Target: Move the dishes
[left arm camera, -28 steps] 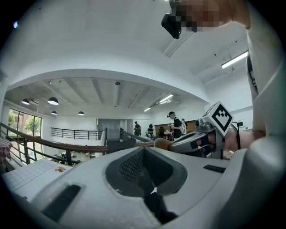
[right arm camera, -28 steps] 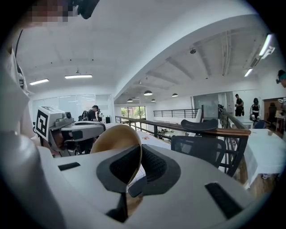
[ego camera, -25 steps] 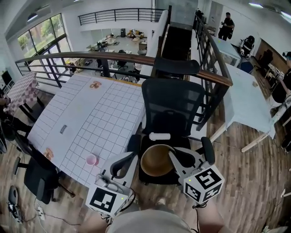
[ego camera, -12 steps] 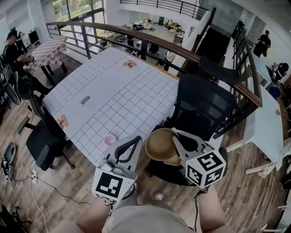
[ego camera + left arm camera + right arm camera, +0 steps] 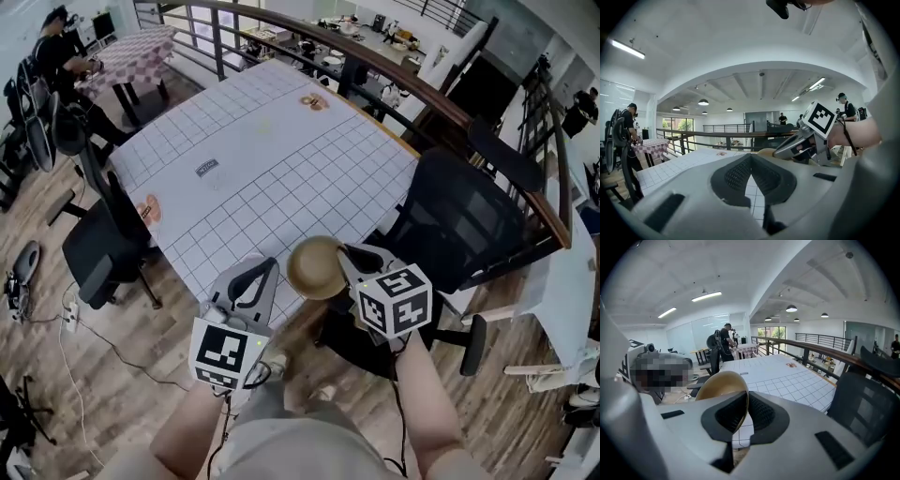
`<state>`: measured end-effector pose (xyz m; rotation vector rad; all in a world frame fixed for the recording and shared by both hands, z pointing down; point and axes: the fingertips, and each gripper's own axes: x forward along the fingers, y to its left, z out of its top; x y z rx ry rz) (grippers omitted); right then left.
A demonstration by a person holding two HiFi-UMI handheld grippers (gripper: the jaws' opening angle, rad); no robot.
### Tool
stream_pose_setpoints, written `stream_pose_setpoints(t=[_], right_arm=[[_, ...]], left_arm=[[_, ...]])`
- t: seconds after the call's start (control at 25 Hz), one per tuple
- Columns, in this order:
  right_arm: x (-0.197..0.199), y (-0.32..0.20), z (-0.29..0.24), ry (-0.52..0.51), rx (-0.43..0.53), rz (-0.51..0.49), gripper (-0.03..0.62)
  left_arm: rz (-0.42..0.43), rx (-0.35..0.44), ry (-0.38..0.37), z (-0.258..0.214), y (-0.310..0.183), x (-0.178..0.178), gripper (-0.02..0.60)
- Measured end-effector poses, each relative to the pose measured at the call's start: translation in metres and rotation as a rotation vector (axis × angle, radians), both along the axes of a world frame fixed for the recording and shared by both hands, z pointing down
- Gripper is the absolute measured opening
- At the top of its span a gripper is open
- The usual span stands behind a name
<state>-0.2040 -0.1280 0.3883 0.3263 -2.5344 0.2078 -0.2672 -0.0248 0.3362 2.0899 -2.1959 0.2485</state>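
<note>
Tan and smooth, the bowl (image 5: 316, 267) hangs in the air at the near edge of the table (image 5: 281, 178), and my right gripper (image 5: 345, 262) grasps it. In the right gripper view, the bowl (image 5: 723, 385) stands nearly on its edge. Its rim is pinched between my two black ribbed pads (image 5: 761, 411), and the body of the bowl sticks out to the left of them. My right gripper (image 5: 746, 404) is clenched on this rim only.

My left gripper (image 5: 262, 274) is just beside the bowl, on its left, and I cannot see that it touches it. In the left gripper view its pads (image 5: 736, 173) are pressed together and nothing is between them. The left gripper (image 5: 751, 161) points over the table (image 5: 693, 161).

For writing, I find little. Each gripper carries a cube with black and white square markers: the right cube (image 5: 394, 300) and the left cube (image 5: 225, 352). These are patterns, not words. A small dark label (image 5: 207, 168) lies on the table, but it is too small for me to read.

White cloth with a grey grid covers the table. Two small orange-brown items lie on it, one (image 5: 312, 101) at the far edge and one (image 5: 148, 208) at the left edge. A black office chair (image 5: 459, 225) stands to the right of the table, and another black chair (image 5: 98, 244) to the left. Behind the table runs a dark railing (image 5: 375, 66).
</note>
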Motion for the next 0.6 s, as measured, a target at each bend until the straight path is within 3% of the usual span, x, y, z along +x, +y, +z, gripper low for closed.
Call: stream_pose_setpoints(t=[0.28,0.6], right_arm=[[-0.035,-0.002,0.055,0.101,-0.041,-0.034,0.029],[-0.052,-0.01,0.124,0.228,-0.066,-0.06,0.029]], left_arm=[[-0.004,-0.106,-0.043,0.064,-0.002,-0.016,0.014],[-0.035,-0.199,0.053,0.13,-0.003,-0.035,0.014]])
